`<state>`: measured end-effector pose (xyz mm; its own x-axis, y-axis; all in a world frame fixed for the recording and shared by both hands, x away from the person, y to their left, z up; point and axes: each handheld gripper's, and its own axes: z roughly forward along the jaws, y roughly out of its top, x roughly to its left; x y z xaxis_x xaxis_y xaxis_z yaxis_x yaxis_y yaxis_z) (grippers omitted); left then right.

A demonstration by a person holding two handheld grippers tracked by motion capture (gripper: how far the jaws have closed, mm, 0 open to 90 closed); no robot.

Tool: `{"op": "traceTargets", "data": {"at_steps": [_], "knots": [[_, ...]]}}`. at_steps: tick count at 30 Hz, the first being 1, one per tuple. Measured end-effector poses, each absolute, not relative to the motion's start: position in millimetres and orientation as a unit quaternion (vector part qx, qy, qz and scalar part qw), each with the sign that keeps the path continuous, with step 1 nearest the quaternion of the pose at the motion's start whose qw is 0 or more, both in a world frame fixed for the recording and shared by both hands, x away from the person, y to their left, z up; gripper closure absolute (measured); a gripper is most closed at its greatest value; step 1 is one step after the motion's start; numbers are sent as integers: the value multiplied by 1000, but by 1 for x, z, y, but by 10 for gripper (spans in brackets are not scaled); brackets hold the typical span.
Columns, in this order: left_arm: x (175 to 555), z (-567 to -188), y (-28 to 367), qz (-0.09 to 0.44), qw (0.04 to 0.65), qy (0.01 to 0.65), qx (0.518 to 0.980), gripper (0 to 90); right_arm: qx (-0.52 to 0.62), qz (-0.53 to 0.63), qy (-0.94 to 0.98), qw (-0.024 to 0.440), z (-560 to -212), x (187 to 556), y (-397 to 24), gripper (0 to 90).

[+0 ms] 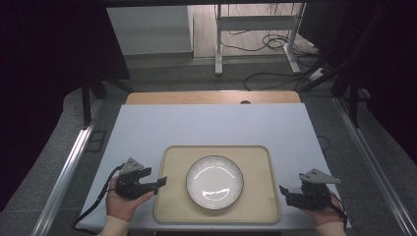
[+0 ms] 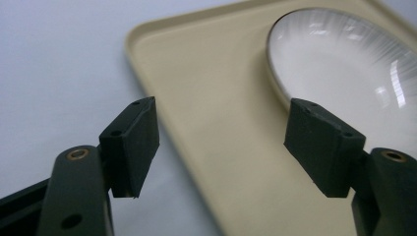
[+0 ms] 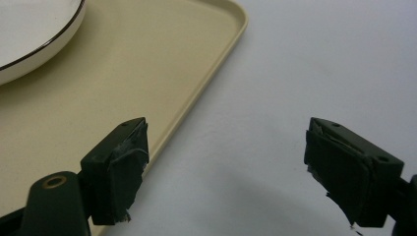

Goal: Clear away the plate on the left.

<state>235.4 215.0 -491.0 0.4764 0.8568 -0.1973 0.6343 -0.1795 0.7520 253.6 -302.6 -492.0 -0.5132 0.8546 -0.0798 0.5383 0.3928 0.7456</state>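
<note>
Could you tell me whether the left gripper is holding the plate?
No, the left gripper stands open with nothing between its jaws, and the plate lies apart on the tray.

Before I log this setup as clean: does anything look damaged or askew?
Mostly tidy: the plate sits squarely on the tray. One flaw: the right tongs have pads with frayed, peeling covering at their edges.

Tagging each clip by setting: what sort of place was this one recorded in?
Most likely a lab or workshop recording bay, not a home. A white-topped table stands between dark curtained sides, loose cables trail over the bare floor by a metal stand, and the tray with one plate looks staged.
</note>
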Motion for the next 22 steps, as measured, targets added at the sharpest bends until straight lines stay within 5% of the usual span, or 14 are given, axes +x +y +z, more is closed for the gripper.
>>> {"op": "traceTargets", "data": {"at_steps": [22], "knots": [[244, -503, 239, 132, 395, 507, 755, 286, 423, 341, 805, 239, -492, 258, -297, 173]]}}
